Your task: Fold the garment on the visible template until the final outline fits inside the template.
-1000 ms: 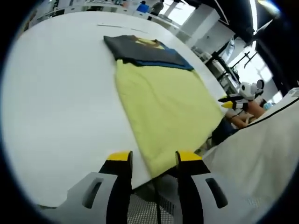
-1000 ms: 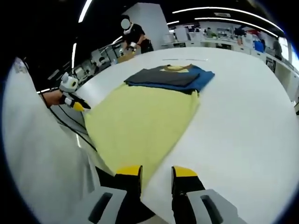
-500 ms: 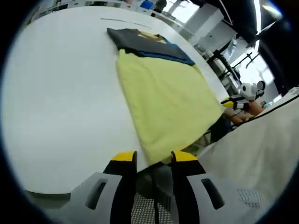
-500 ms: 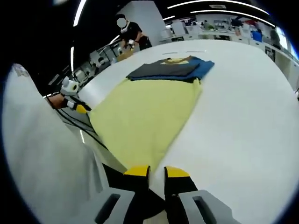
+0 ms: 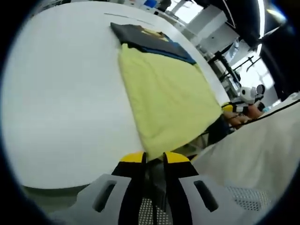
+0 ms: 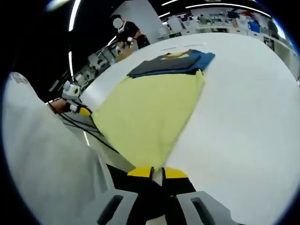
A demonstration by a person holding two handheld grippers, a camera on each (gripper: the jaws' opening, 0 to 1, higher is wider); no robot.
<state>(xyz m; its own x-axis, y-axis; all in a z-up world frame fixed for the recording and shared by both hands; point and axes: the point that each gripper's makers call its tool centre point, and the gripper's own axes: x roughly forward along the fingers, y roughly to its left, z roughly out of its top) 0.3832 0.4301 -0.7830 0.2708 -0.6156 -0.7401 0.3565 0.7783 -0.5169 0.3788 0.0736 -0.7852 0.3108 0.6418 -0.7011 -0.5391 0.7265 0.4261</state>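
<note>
1. At the bottom centre of the left gripper view, the left gripper (image 5: 149, 158) has its yellow-tipped jaws drawn close together on the nearest corner of the yellow garment (image 5: 165, 95), at the desk's near edge.
2. At the bottom centre of the right gripper view, the right gripper (image 6: 157, 172) has its jaws almost touching, pinching the garment's other near corner, where the cloth narrows to a point between the tips.
3. Above the jaws in the left gripper view, the yellow garment runs from the bottom centre up toward the upper middle of the frame, lying flat on the white desk (image 5: 65, 93).
4. In the right gripper view the same yellow sheet widens from the tips up to the middle of the frame, its left edge lying along the desk's left edge.
5. At the far end of the yellow cloth, a folded dark grey and blue garment (image 5: 147, 40) lies on the desk, touching the yellow one; it sits in the upper middle of both views.
6. At the right edge of the left gripper view, a white cloth mass (image 5: 253, 154) fills the lower right.
7. Farthest off, in the upper left of the right gripper view, a person in dark clothing (image 6: 129, 33) stands beyond the desk.
</note>
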